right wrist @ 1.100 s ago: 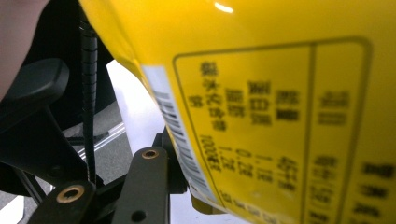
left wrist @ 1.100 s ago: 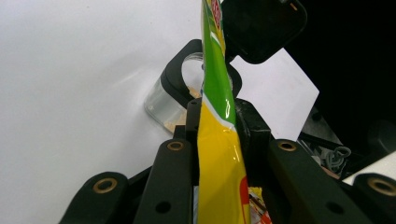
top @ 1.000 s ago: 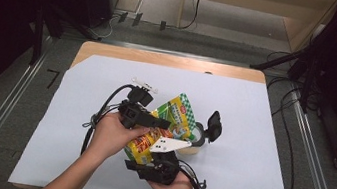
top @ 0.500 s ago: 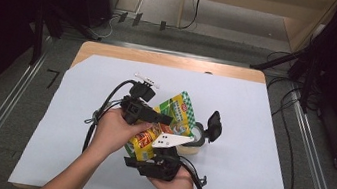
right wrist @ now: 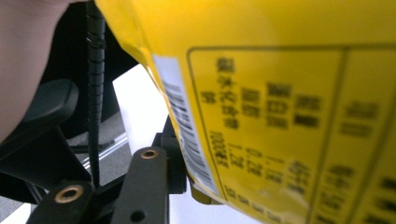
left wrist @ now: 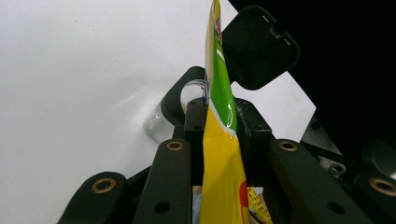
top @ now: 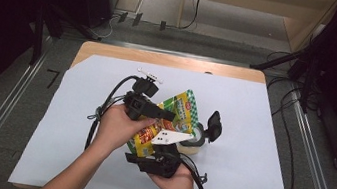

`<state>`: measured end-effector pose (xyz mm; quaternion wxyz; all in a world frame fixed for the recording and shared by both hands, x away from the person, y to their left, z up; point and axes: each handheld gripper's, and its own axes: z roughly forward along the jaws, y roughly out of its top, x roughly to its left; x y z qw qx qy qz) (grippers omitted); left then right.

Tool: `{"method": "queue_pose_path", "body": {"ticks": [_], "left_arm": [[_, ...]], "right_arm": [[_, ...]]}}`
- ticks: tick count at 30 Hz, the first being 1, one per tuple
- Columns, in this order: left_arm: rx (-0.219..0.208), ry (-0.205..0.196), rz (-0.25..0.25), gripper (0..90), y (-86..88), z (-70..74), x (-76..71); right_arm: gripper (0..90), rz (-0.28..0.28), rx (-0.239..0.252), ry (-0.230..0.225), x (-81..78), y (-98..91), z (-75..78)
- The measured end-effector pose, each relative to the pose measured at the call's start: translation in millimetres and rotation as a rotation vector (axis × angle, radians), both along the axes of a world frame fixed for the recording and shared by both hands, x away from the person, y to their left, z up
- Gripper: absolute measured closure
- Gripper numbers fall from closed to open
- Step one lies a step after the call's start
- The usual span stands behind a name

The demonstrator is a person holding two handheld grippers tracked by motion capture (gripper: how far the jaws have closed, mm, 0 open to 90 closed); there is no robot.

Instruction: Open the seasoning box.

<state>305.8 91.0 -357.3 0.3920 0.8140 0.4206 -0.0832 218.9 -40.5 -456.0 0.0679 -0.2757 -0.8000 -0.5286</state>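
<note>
Little has moved since earlier: both grippers keep pinching the snack pouch (top: 173,118) over the jar (top: 193,141).
Left gripper (left wrist: 219,126) clamps its edge, right gripper (top: 161,146) its bottom corner at 6 o'clock; tilt gently, keeping the mouth above the jar.

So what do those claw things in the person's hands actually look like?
Each claw is a black hand-held tool. The left claw has two jointed black arms with brass-coloured pivot pins, ending in flat black pads. A black cable loops from it. The right claw carries a pale three-cornered plate with small dark dots. The forearms are bare, with no sleeves in sight.
</note>
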Motion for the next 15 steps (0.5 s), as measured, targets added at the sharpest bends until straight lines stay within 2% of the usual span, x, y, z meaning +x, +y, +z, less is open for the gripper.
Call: {"method": "queue_pose_path", "body": {"ticks": [5,7,8,9,12,13,14,15], "left_arm": [[-0.002,0.012,-0.004,75.5,0.1,-0.8,0.7],[-0.005,0.021,-0.013,70.7,0.3,-1.4,1.2],[-0.013,0.027,-0.010,70.7,0.8,-1.3,1.3],[-0.021,0.036,-0.011,70.1,3.8,-0.3,2.0],[-0.030,0.047,-0.006,69.9,5.7,0.2,2.4],[-0.015,0.043,-0.005,70.8,4.8,-0.4,2.1],[-0.015,0.043,-0.005,72.6,4.8,-0.4,2.1],[0.003,0.034,-0.008,76.1,3.6,-1.0,1.9]], "right_arm": [[67.3,0.008,0.026,0.015,0.2,-1.3,-0.5],[67.8,0.010,0.047,0.035,1.4,-3.8,-1.2],[67.8,0.010,0.047,0.035,1.4,-3.8,-1.2],[68.1,0.014,0.070,0.053,2.8,-6.6,-1.2],[68.2,0.018,0.080,0.054,3.4,-8.8,-0.4],[68.1,0.025,0.095,0.065,4.7,-9.6,-0.9],[68.1,0.025,0.095,0.065,4.7,-9.6,-0.9],[67.5,0.032,0.081,0.061,4.3,-8.1,-1.1]]}}
